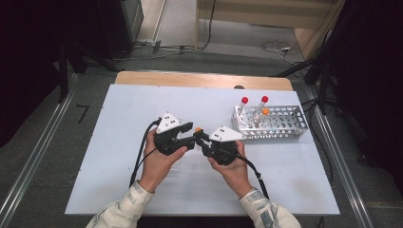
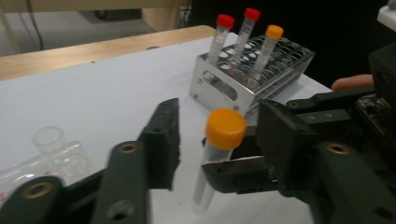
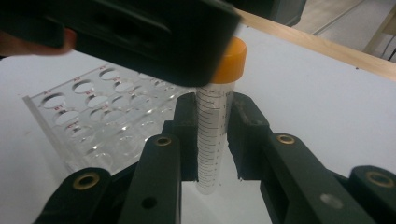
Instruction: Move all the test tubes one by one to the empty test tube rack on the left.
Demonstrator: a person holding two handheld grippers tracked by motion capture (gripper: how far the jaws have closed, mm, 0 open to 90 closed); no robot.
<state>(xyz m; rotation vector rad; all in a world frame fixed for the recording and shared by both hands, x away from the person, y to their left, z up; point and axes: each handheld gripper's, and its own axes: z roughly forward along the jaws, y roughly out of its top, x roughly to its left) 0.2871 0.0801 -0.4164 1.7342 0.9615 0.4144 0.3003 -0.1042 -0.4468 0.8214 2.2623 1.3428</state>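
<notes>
The right gripper (image 3: 212, 135) is clenched on the clear body of an orange-capped tube (image 3: 215, 126), held upright just above the white table (image 1: 119, 156) near its centre. The left gripper (image 2: 217, 140) comes from 9 o'clock with its jaws on either side of the orange cap (image 2: 225, 128); a gap shows on both sides in the left gripper view, so its pads are not yet pressing and it grasps nothing. The two tools meet almost nose to nose, with little room between them. At 2 o'clock from the tube stands a metal rack (image 1: 280, 126), near the table's right edge, bearing two red-capped tubes (image 1: 243, 105) and another orange-capped one (image 1: 263, 114); it narrows the way toward that side. Under the left hand (image 1: 157, 164), at 8 o'clock from the tube, lies a clear plastic rack (image 3: 98, 121) flat on the table, its rows of holes open. The table's left part and far strip toward 12 o'clock are bare, giving free room up to the wooden edge (image 1: 199, 80).
</notes>
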